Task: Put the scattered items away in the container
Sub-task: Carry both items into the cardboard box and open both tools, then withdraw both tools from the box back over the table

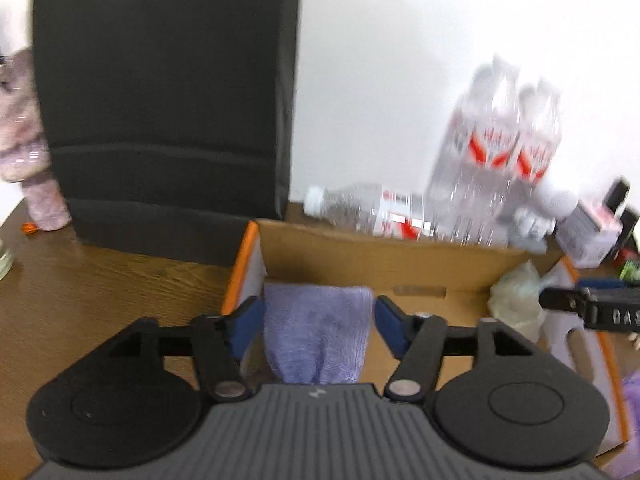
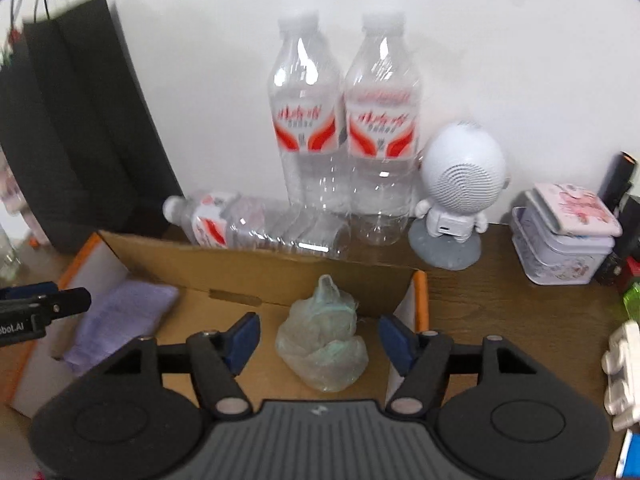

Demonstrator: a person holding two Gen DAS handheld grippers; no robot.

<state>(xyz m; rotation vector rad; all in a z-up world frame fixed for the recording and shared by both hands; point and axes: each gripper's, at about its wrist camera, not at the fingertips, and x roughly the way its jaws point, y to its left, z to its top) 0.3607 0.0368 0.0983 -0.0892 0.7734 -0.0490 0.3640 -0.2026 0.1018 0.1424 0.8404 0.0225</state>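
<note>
A: Left gripper is hanging over the near edge of the cardboard box, jaws standing well apart. Purple cloth is lying between them, folded, at the left end of the box floor. Pads are not pressing on it; there is a gap on each side. So nothing held.

B: Right gripper is reading the same. Jaws spread, and the crumpled plastic bag is sitting on the box floor between them, toward the right end, not touched by either pad. Empty-handed too.

A: Then two items are resting inside the container. I am counting those as done.

B: Agreed, as a judgement. What is left is harder to call. Outside the box, on the wooden table, I am seeing one clear bottle lying on its side just behind the back wall, two upright bottles behind that, a white astronaut speaker, and stacked tins further right.

A: From my side a black paper bag is standing left of the box, with a pinkish plush toy peeking out beyond it.

B: The fallen bottle is looking the most like a stray. Whether the upright things count as scattered, I cannot tell.

A: Noting it as partly done: two in, at least one likely candidate still out, both grippers free for the next pick.
</note>
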